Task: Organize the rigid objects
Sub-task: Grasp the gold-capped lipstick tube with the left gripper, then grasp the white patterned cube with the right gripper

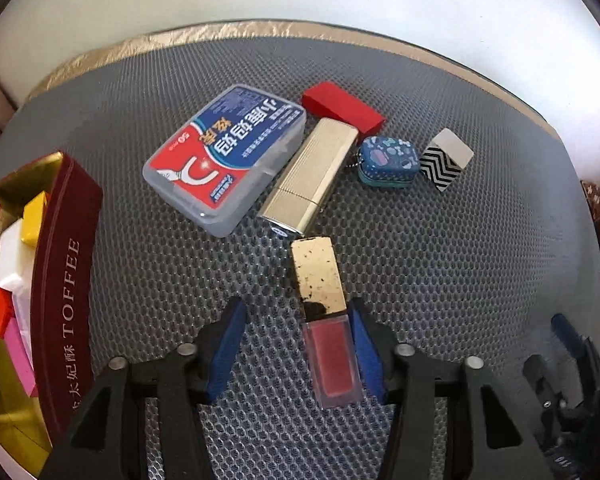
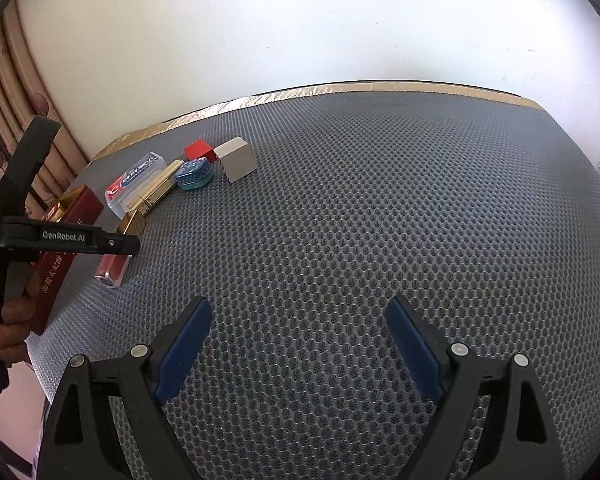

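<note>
Beyond the lip gloss lie six things. Left claw gapes around it, one pad touching; right claw open. Only the left view shows inside the toffee box.

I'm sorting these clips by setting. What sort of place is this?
Probably a room in a home: a table with a grey honeycomb mat against a plain white wall, a curtain at the side, and a toffee box holding small packages.
</note>
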`<action>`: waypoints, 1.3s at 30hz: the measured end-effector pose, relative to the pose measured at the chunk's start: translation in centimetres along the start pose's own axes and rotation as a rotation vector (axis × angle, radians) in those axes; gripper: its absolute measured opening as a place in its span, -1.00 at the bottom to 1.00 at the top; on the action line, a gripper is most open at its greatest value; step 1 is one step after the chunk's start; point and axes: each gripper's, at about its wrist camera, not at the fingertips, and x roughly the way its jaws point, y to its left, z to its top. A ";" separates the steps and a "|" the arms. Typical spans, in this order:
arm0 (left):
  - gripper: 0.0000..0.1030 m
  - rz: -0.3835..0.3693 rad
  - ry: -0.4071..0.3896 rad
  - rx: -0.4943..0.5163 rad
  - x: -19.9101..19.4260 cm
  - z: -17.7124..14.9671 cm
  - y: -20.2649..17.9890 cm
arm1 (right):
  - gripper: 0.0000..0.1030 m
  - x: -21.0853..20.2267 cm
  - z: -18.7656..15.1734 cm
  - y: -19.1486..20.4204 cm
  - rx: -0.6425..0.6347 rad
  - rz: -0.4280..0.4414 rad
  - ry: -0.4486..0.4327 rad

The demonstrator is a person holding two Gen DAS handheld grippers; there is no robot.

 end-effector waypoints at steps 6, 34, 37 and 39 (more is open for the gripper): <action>-0.61 -0.001 -0.031 0.026 -1.0 -2.1 -0.5 | 0.71 0.0 0.1 0.1 -0.006 -0.011 0.011; -0.61 -0.152 -0.096 -0.098 -11.0 -9.6 5.9 | -0.45 11.9 11.7 7.1 -0.424 0.054 0.106; -0.61 -0.143 -0.112 -0.160 -13.4 -10.4 9.1 | -0.46 11.9 11.6 7.3 -0.422 0.033 0.116; -0.61 -0.117 -0.126 -0.200 -15.0 -11.2 11.5 | -0.46 11.1 11.2 7.0 -0.410 0.026 0.108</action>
